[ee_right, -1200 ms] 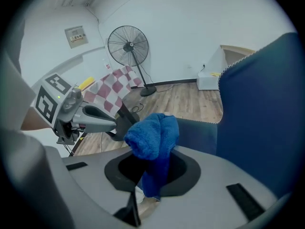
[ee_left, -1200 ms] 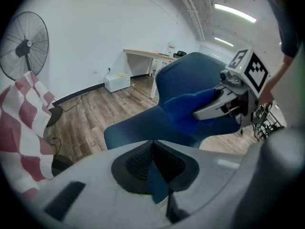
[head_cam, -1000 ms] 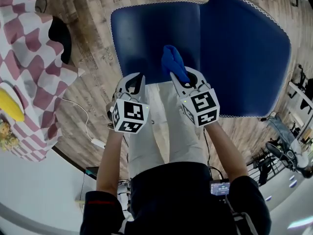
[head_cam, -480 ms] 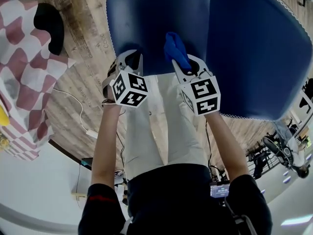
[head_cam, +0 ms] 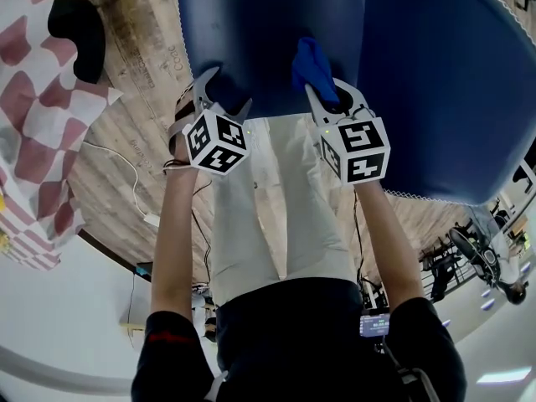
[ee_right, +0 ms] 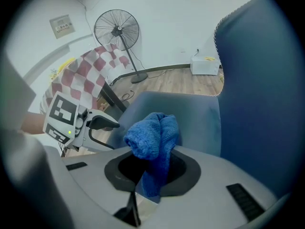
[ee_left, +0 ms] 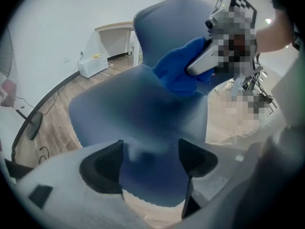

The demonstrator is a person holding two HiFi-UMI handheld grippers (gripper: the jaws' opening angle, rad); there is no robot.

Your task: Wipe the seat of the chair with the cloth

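Okay, we have the left gripper [head_cam: 224, 95] at the near edge of the seat [head_cam: 251, 32]. Its jaws have just been opening and now stand wide apart, with nothing between them. Just right of it, the right gripper [head_cam: 324, 87] clamps the blue cloth [head_cam: 311, 64], which sticks out bunched over that same edge; we cannot tell if it touches. We judge the right hand wipes: the seat lies ahead of and below the cloth, with the backrest [head_cam: 452, 82] on the right.

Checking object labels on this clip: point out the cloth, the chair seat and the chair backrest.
cloth [ee_right: 151, 130], right gripper view, on its bunched upper fold.
chair seat [head_cam: 251, 32], head view, bare middle of the cushion.
chair backrest [head_cam: 444, 82], head view, its broad blue face.
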